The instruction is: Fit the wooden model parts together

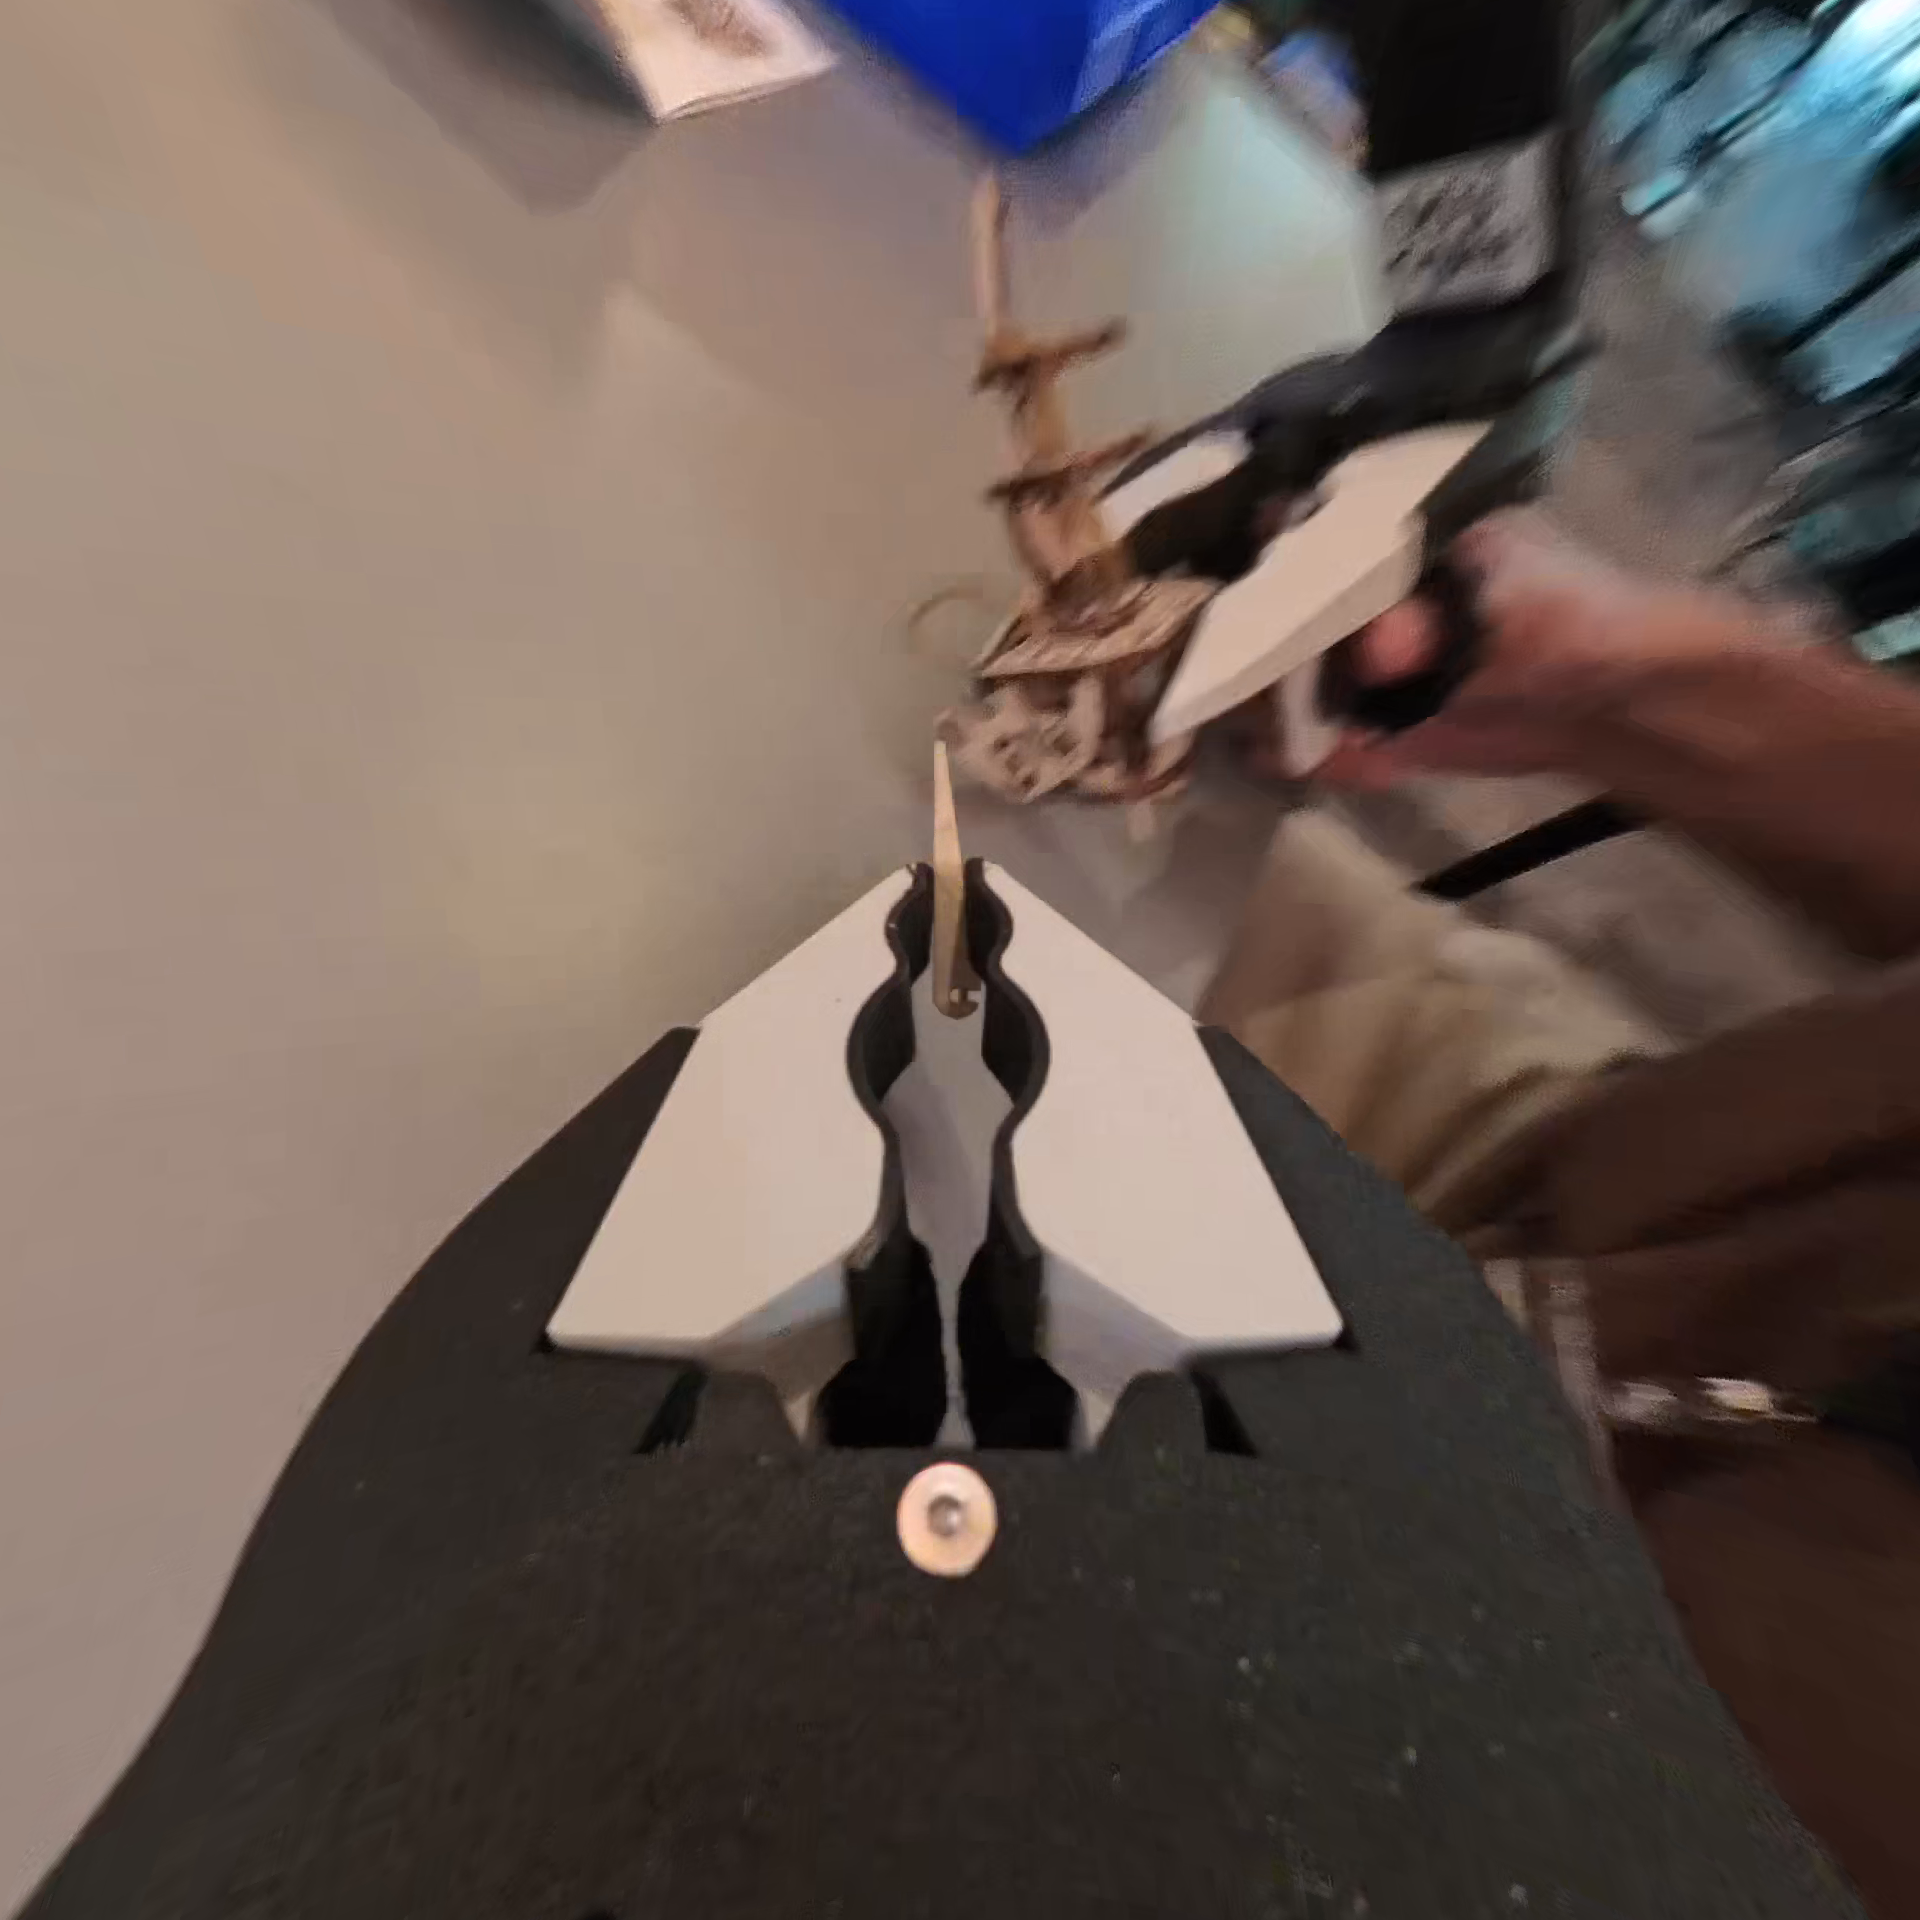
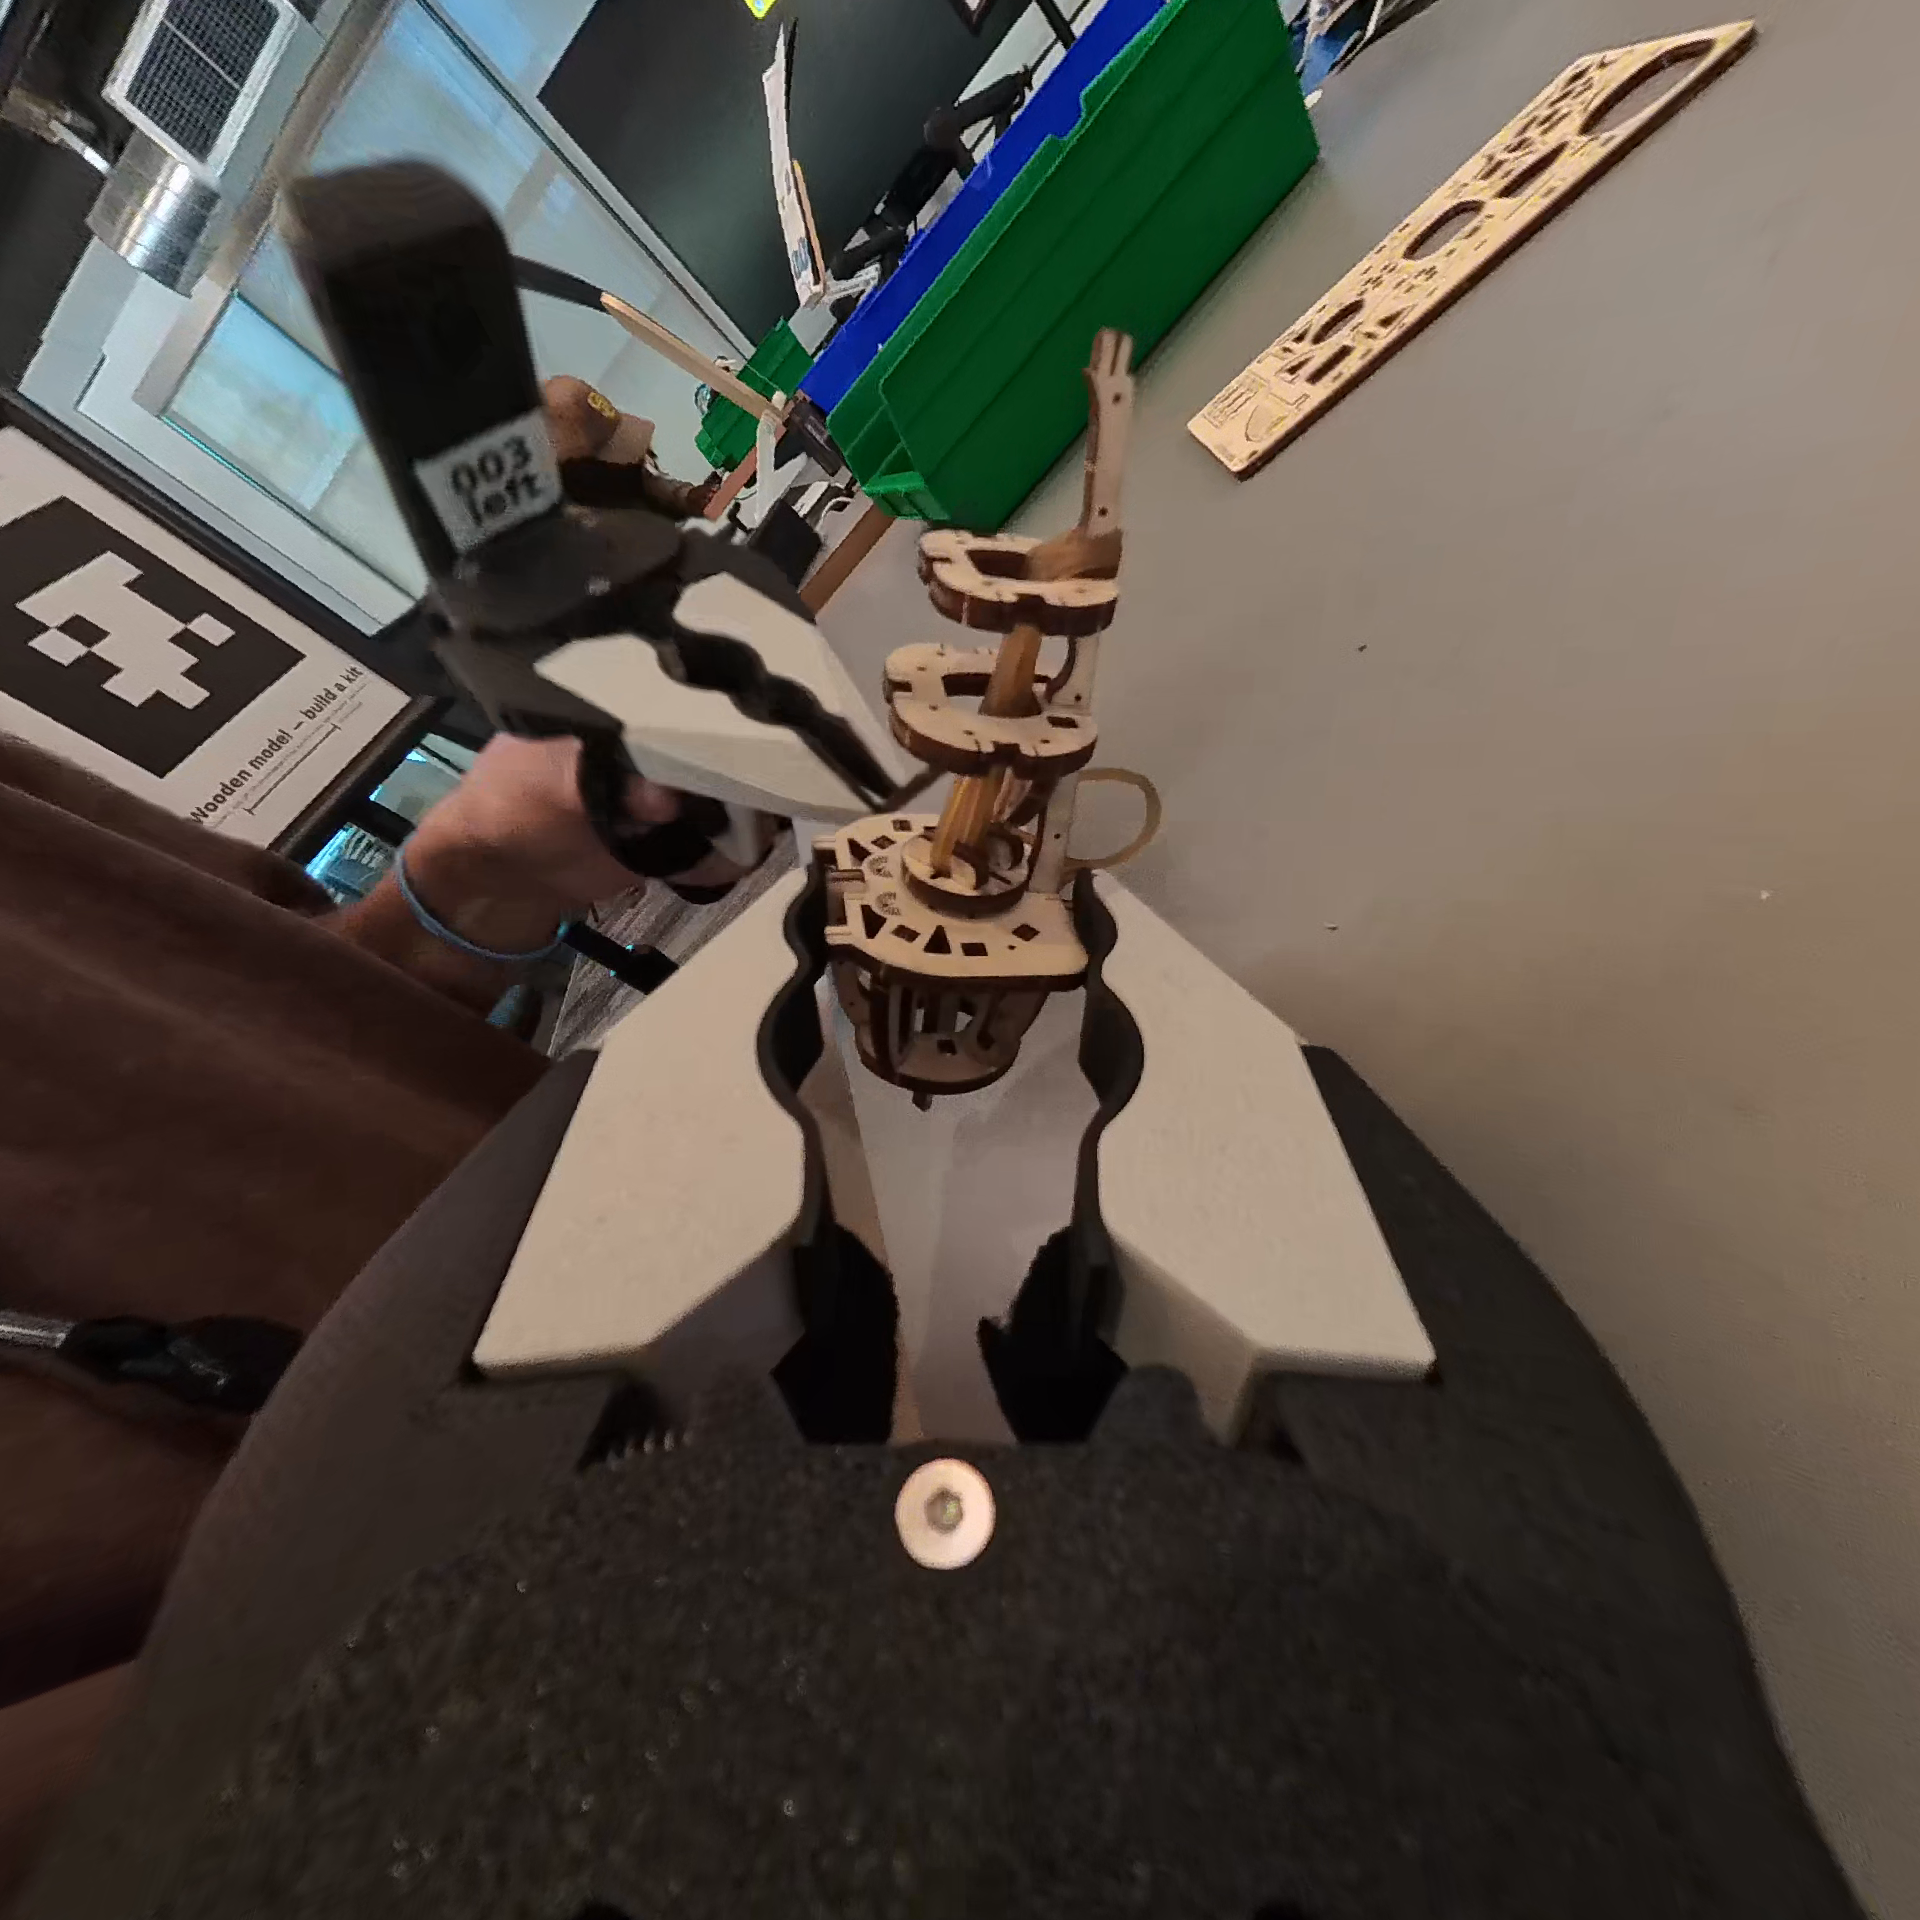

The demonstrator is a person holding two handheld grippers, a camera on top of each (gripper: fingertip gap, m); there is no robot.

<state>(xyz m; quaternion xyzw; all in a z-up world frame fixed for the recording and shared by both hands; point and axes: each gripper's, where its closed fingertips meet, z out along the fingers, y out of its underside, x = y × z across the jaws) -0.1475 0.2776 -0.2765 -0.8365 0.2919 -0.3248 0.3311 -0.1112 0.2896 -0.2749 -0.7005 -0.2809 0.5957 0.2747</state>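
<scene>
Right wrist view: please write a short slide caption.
Right tool grips the tiered light wooden model; left tool approaches it.

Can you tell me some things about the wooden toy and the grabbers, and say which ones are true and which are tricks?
1. The left gripper pinches a thin wooden piece. True.
2. The right gripper is empty. False: it is shut on the base of the wooden model.
3. A cut-out wooden sheet lies flat on the table. True.
4. The bins behind the model are red and yellow. False: they are green and blue.
5. The model has stacked curved tiers on a post. True.
6. The thin piece is already fitted into the model. False: the left gripper holds it apart from the model.
</scene>
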